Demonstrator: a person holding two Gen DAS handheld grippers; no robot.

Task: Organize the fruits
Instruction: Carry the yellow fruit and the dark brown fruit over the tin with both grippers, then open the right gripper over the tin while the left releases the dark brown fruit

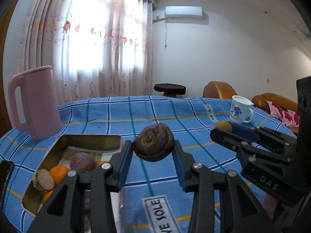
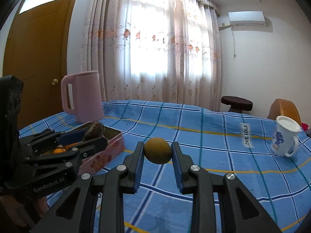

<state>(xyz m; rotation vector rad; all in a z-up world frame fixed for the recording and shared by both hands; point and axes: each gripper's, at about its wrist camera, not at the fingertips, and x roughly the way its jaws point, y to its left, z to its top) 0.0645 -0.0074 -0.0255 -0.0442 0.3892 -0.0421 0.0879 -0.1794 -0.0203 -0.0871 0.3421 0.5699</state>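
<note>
The left gripper (image 1: 153,153) has its two blue-padded fingers (image 1: 124,165) clamped on one wrinkled dark purple-brown round fruit (image 1: 153,141), lifted just beside the rectangular pink metal tin (image 1: 93,137). The right gripper (image 2: 157,160) pinches one small, matte tan-olive ball-shaped fruit (image 2: 157,153) above the blue checked cloth on the table (image 2: 194,136). In the tin lie one purple fruit (image 1: 82,162), at least two oranges (image 1: 59,174) and one rough brown one (image 1: 43,179). Beyond stand one pink jug (image 1: 37,101) and one white printed mug (image 1: 240,111).
</note>
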